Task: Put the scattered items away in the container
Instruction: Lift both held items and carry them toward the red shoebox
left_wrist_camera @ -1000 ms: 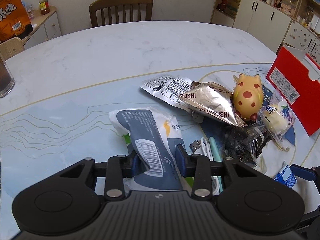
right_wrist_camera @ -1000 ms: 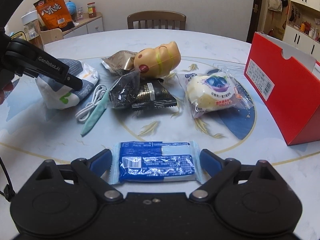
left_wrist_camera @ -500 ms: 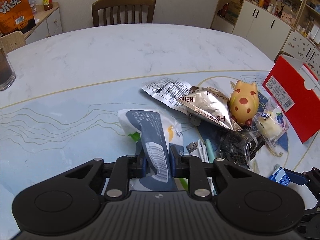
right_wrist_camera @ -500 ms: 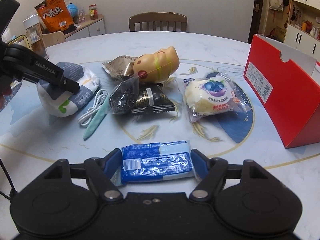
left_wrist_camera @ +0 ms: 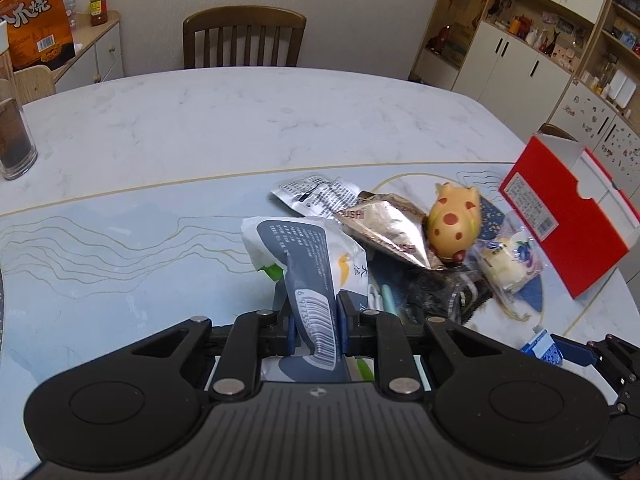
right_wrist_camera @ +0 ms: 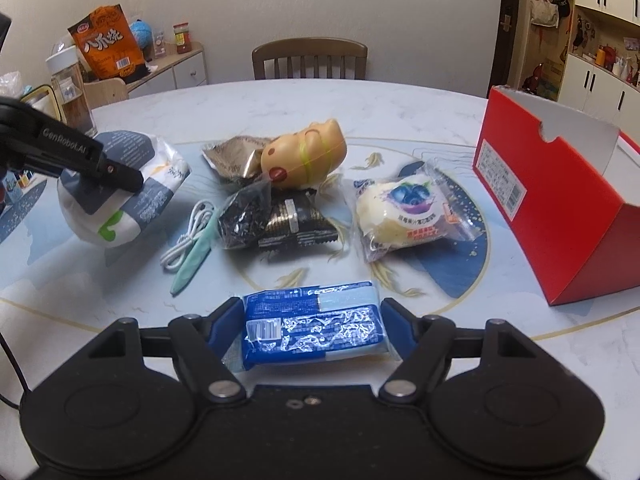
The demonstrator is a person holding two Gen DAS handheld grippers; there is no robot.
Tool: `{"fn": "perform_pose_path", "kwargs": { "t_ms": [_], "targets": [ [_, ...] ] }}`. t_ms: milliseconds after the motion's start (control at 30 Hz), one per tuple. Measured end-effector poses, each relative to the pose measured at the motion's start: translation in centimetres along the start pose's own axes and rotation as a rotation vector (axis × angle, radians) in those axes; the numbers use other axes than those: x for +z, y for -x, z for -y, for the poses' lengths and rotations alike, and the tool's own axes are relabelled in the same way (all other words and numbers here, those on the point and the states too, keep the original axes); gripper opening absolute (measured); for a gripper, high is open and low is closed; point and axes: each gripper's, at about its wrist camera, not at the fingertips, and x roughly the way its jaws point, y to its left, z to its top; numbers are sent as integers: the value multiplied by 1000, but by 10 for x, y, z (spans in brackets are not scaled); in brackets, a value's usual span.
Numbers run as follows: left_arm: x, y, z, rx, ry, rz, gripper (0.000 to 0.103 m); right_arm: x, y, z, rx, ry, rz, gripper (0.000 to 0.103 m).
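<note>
The left gripper (left_wrist_camera: 316, 326) pinches the white-and-blue pouch (left_wrist_camera: 310, 264) between its fingers.

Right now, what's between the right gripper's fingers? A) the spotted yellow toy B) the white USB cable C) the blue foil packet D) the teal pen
C: in the right wrist view the blue foil packet lies crosswise between the right gripper fingers, whose blue pads press on its two ends.
</note>
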Motion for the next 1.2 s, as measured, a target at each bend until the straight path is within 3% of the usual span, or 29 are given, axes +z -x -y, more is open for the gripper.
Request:
{"fn": "perform_pose_path", "kwargs": {
  "t_ms": [600,1200],
  "targets": [
    [11,41,48,-111,-58,44,18,26,48,21,-12,-64,79,74],
    [42,26,147,-229,-180,70,18,53,74,91,-93,-116,127,74]
  ]
}}
